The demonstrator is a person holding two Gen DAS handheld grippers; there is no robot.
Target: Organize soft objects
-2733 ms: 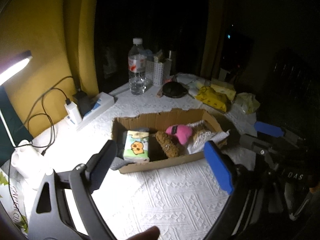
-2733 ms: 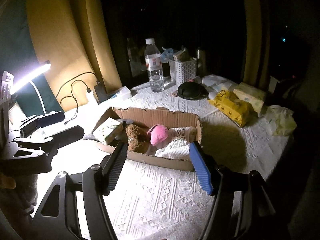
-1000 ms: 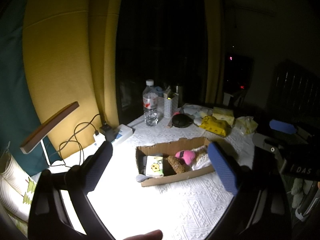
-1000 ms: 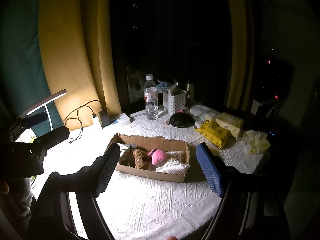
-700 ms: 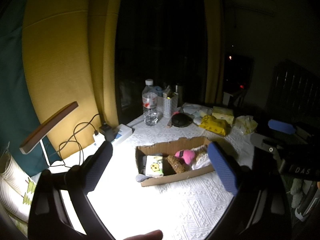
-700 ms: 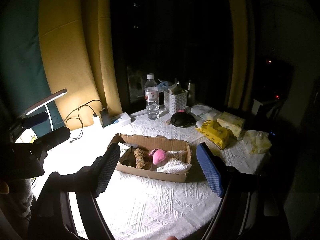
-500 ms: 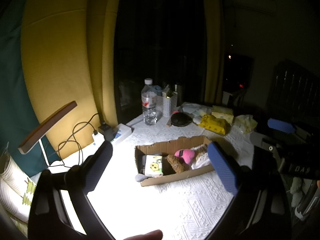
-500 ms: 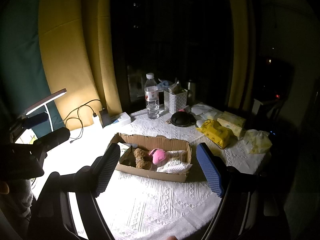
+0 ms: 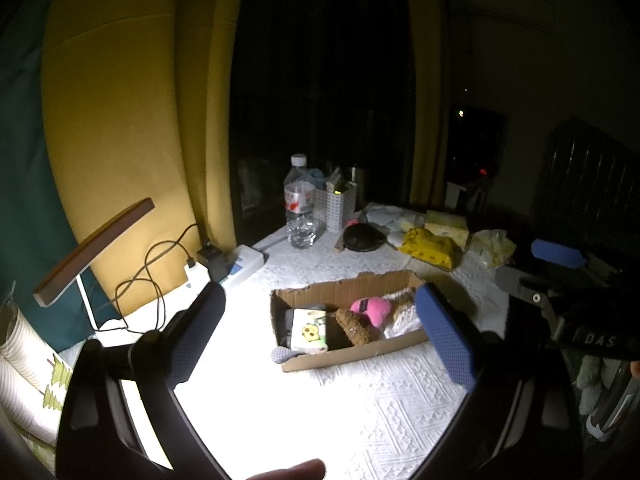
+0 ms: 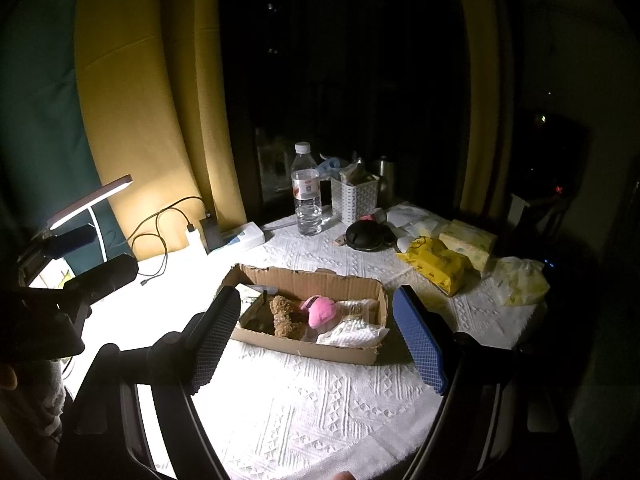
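Observation:
A shallow cardboard box (image 9: 352,354) (image 10: 304,350) sits on the white tablecloth. In it lie a tissue pack with a cartoon print (image 9: 310,330), a brown plush toy (image 9: 356,326) (image 10: 286,318), a pink plush toy (image 9: 372,310) (image 10: 320,310) and a white knitted cloth (image 9: 406,316) (image 10: 352,332). A grey soft item (image 9: 282,355) hangs over the box's front left corner. My left gripper (image 9: 320,336) is open and empty, held back above the table. My right gripper (image 10: 316,340) is open and empty, also held back from the box.
A water bottle (image 10: 307,200), a white basket (image 10: 354,200), a black round case (image 10: 366,236), yellow packs (image 10: 436,266) and a crumpled bag (image 10: 520,280) stand behind and right. A lit desk lamp (image 10: 90,200), power strip (image 9: 236,264) and cables lie at the left.
Both grippers pulled far back and up from the box since 2.7 s ago; over the last second they barely moved. Both stay open and empty.

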